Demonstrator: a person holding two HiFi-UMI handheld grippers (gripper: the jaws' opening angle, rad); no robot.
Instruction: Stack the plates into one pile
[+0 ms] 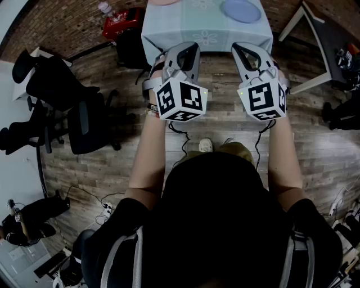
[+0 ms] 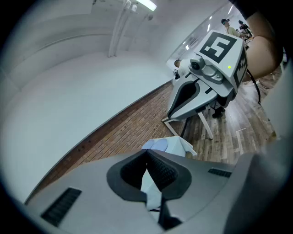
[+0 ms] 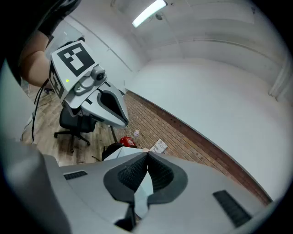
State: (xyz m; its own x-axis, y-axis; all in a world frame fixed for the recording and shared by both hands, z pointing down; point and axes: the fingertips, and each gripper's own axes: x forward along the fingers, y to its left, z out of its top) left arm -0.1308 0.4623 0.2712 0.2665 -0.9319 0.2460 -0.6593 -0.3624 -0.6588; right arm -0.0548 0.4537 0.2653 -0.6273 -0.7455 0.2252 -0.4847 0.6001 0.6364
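Plates sit well ahead on the table [image 1: 185, 31]: a blue plate [image 1: 241, 10] to the right, a pink plate [image 1: 163, 2] at the left edge. I judge them light, stiff and slick, so I'd pinch the near rim. My left gripper [image 2: 147, 153] and right gripper [image 3: 147, 155] have their jaws together, empty.

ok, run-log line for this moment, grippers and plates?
left gripper: shut, empty | right gripper: shut, empty | round blue plate: on pale-clothed table, right side | pink plate: left side, cropped | stack: not started
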